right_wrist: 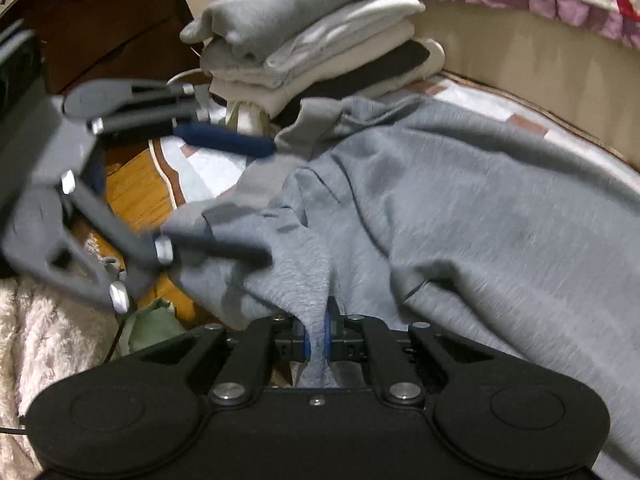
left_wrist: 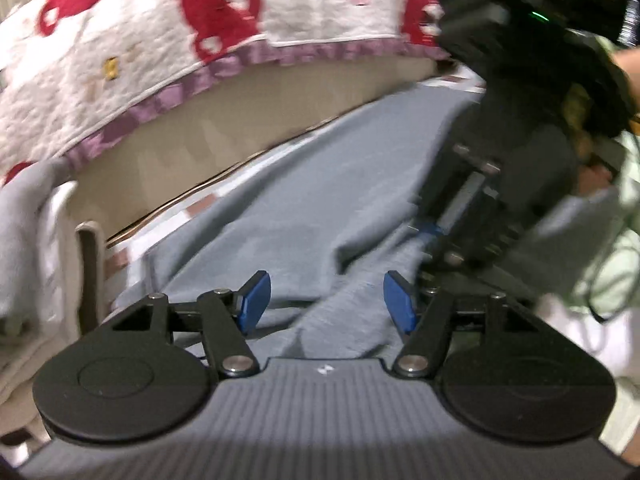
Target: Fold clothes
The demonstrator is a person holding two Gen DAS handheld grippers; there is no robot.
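Grey garment, spread rumpled on bed beside folded stack, long axis running away from stack; right tongs pinched on near edge fold; left tongs wide, empty, above same edge, stackward of right.

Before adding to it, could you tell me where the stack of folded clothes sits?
Right wrist view, upper centre: the stack of folded clothes sits beyond the spread grey garment.

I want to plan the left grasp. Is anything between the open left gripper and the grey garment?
Nothing visible. The left gripper is open right over the grey garment, with only cloth between its fingers. The right gripper already pinches an edge beside it.
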